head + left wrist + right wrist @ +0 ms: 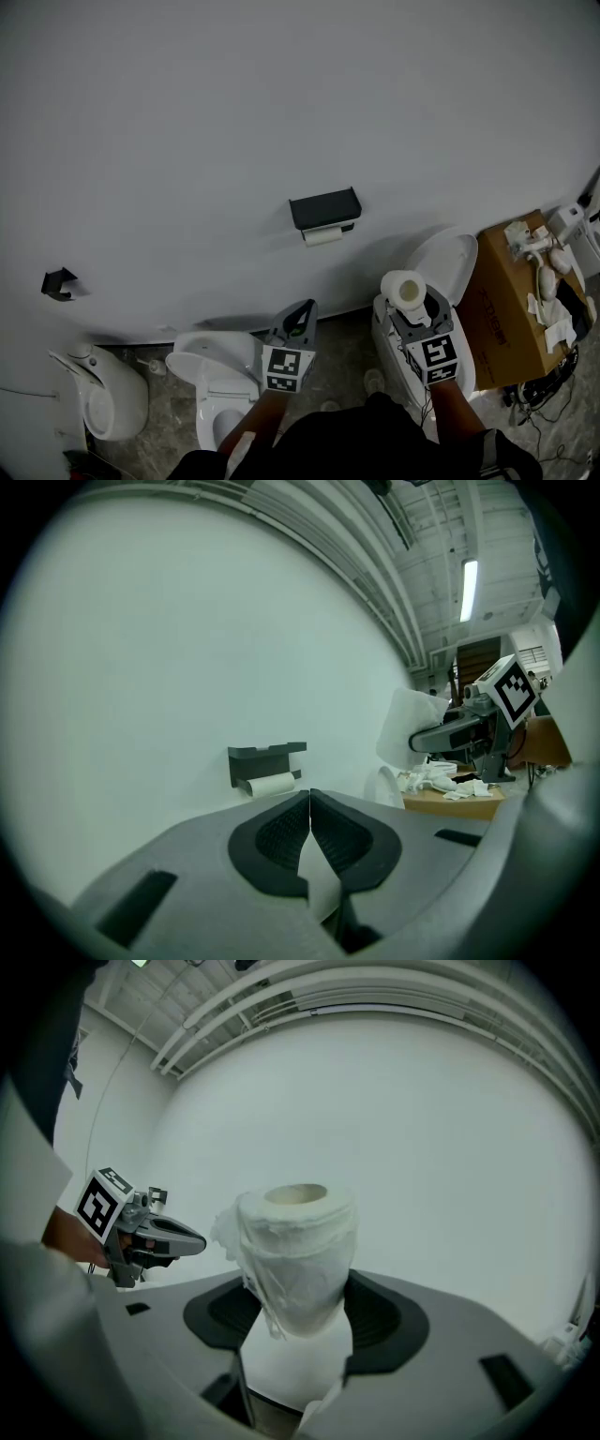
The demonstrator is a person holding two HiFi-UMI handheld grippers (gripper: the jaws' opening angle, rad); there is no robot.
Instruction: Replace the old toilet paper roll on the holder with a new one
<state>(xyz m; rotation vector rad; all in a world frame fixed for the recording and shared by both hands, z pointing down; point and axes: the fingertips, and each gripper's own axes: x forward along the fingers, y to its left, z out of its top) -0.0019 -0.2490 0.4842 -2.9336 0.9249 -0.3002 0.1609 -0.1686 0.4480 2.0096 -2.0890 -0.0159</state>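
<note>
A dark holder [324,208] is fixed to the white wall, and the old roll [323,236] hangs under it, thin and pale. My right gripper [419,314] is shut on a new toilet paper roll [406,288], which stands upright with its core hole facing up, low and right of the holder. In the right gripper view the new roll [298,1251] fills the space between the pads [386,1316]. My left gripper [300,321] is shut with nothing in it, below the holder. Its view shows the holder [267,757] and old roll [273,785] ahead, beyond its shut jaws [309,803].
A white toilet [220,380] stands on the floor below the left gripper, and another toilet [450,262] with its lid raised stands at the right. A cardboard box [506,314] with crumpled paper on top is far right. A small dark bracket [59,282] is on the wall at left.
</note>
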